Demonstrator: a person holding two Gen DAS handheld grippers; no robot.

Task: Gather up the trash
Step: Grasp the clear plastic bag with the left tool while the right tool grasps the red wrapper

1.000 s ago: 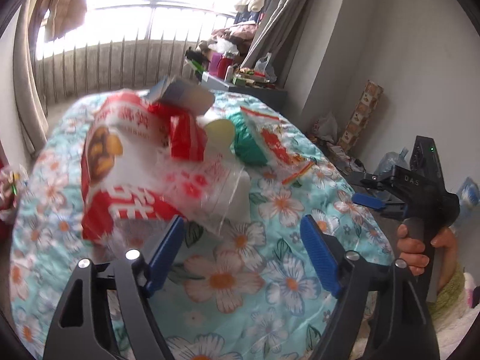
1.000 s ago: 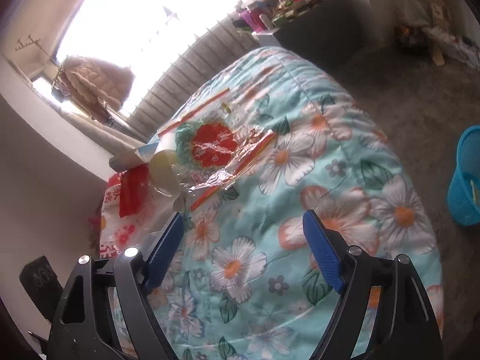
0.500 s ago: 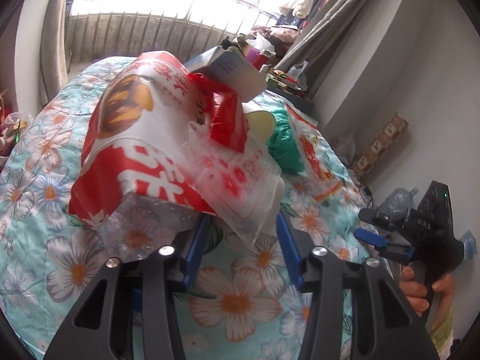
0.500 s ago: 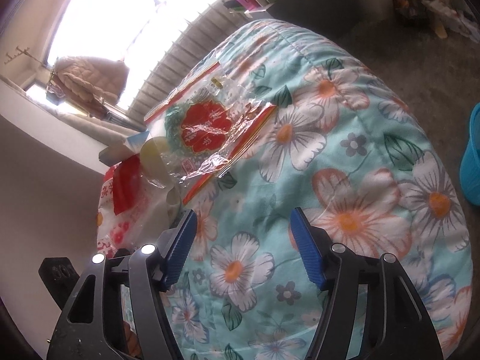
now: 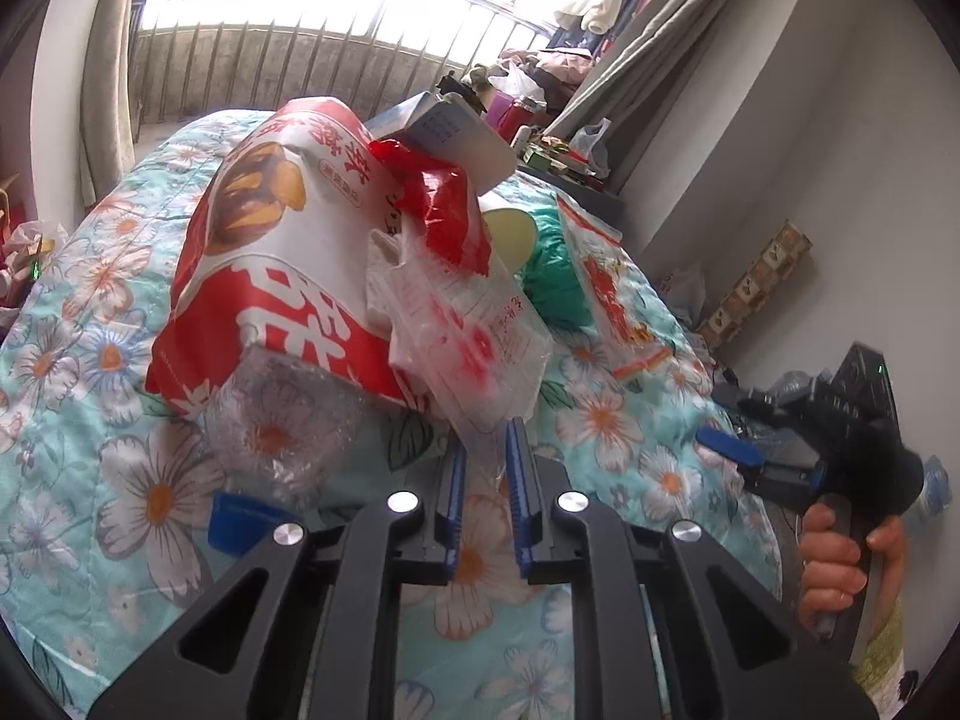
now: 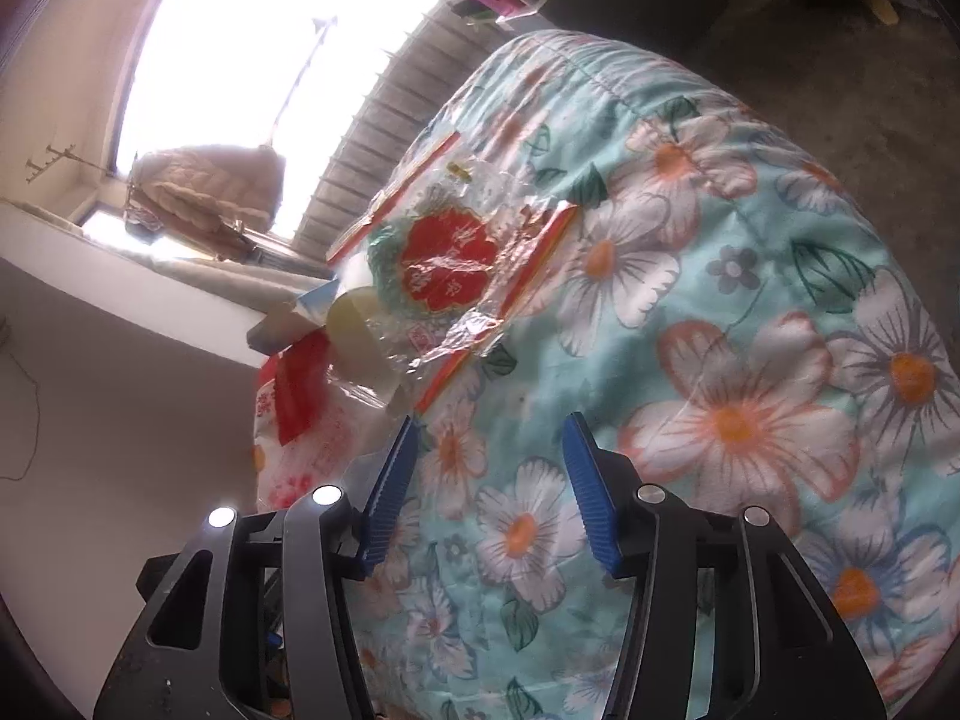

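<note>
Through my left wrist camera, my left gripper (image 5: 485, 480) has its jaws nearly together and closing, with the lower tip of a clear plastic wrapper with red print (image 5: 474, 336) between the blue pads (image 5: 517, 483). I judge the pads are pinching it, though the film is thin and hard to read. This looks like the first piece being taken: the whole heap lies on the flowered bed quilt (image 5: 150, 498). Taking that wrapper as the landmark, a big red-and-white snack bag (image 5: 270, 252) leans against its far-left side, a crumpled red wrapper (image 5: 444, 204) and a grey carton (image 5: 456, 138) sit above it, a pale round lid (image 5: 510, 231) and something green (image 5: 555, 276) lie just behind it, and a flat red-edged packet (image 5: 612, 294) is further right. A clear crumpled film (image 5: 282, 432) lies near-left of it and may drag along when I lift. My right gripper (image 5: 726, 447) is off to the right, held in my hand (image 5: 840, 558).

Through my right wrist camera, my right gripper (image 6: 489, 480) is about half open and closing, with only quilt (image 6: 750, 420) between its pads, holding nothing. Relative to that gripper, the clear packet with a red round label (image 6: 444, 264) lies ahead and untouched, and the heap's wrappers (image 6: 306, 390) are to its left. No bin shows now, so nearly everything remains to collect.
</note>
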